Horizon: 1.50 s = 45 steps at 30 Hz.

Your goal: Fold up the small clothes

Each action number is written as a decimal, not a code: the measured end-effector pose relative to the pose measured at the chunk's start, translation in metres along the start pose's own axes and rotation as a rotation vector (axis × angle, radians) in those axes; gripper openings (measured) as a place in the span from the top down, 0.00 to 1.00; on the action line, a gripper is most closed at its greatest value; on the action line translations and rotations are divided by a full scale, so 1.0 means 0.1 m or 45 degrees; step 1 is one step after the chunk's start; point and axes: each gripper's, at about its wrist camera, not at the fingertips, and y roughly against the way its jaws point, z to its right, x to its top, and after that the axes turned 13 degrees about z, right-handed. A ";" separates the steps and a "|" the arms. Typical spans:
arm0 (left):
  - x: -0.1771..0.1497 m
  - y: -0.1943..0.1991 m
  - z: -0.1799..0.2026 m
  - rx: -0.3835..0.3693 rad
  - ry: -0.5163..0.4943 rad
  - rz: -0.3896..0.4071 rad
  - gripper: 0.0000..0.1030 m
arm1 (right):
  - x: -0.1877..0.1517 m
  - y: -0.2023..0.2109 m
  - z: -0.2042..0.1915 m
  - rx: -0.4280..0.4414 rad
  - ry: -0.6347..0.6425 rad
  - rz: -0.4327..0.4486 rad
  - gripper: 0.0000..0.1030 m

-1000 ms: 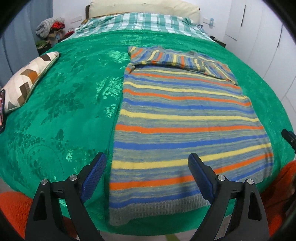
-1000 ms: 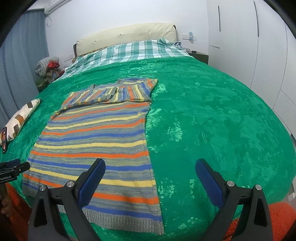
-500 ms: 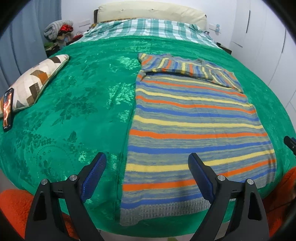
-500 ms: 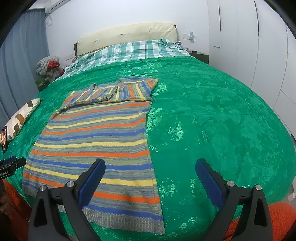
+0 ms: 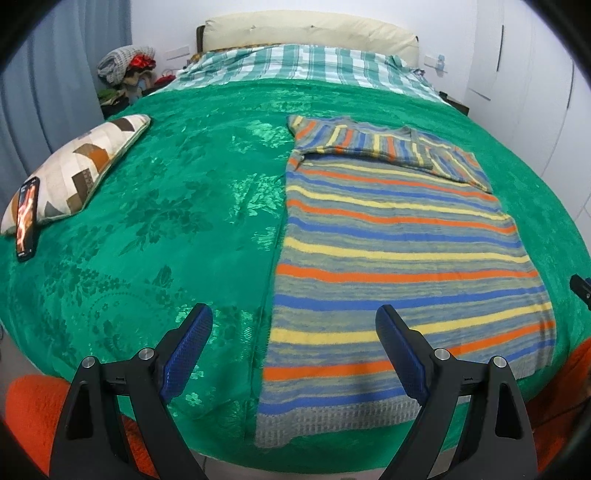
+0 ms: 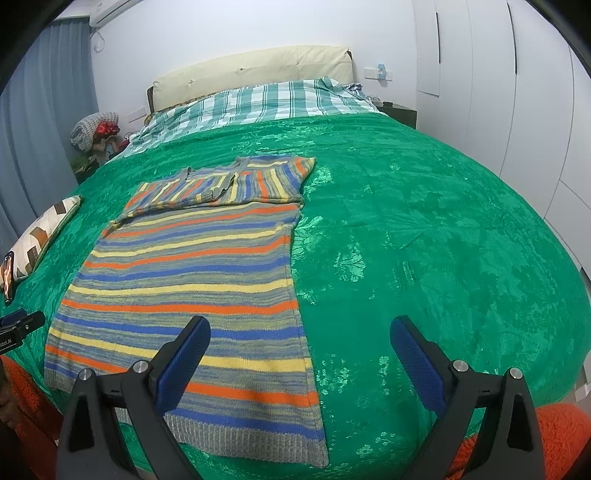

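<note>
While both grippers hovered off the foot of the bed, the striped sweater (image 5: 399,266) lay flat on the green bedspread (image 5: 166,221), its grey ribbed hem at the near edge and its sleeves folded across the chest at the far end. Nothing sat on the sweater and nothing stood between it and either tool. The left gripper (image 5: 293,354) had its blue-padded fingers (image 5: 186,352) spread wide, holding nothing, lined up over the sweater's left hem corner. The right gripper (image 6: 299,360) was just as wide apart and empty, straddling the sweater's right hem corner, with one pad over the knit and the other over bare bedspread.

Well left of the sweater, a patchwork cushion (image 5: 79,168) in brown, tan and cream chevrons rested on the bedspread, and a phone (image 5: 26,218) with a lit screen leaned against its near end. Beyond the sweater, a green-and-white plaid sheet (image 5: 303,66) covered the head of the bed under a cream padded headboard (image 5: 310,35). Far left of the sweater, past the bed's corner, a heap of clothes (image 5: 125,70) sat by a blue curtain (image 5: 55,74). White wardrobe doors (image 6: 517,92) stood to the sweater's right.

The knit looked soft and fuzzy, in horizontal bands of orange, yellow, blue and grey. The bedspread was glossy, with a raised floral pattern that caught the light. Orange fleecy fabric (image 5: 33,406) showed below the bed's edge, beneath the sweater's hem.
</note>
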 end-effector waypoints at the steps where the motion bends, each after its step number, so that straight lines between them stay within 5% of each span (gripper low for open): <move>1: 0.01 0.00 -0.01 0.004 0.003 0.004 0.12 | 0.00 0.00 0.00 -0.001 0.000 0.000 0.06; 21: -0.19 -0.22 -0.48 0.059 0.168 -0.164 0.11 | 0.03 -0.03 0.34 -0.064 -0.144 -0.021 0.06; 45: -0.29 -0.15 -0.41 0.063 0.070 -0.203 0.11 | -0.04 -0.01 0.45 -0.081 -0.227 -0.038 0.06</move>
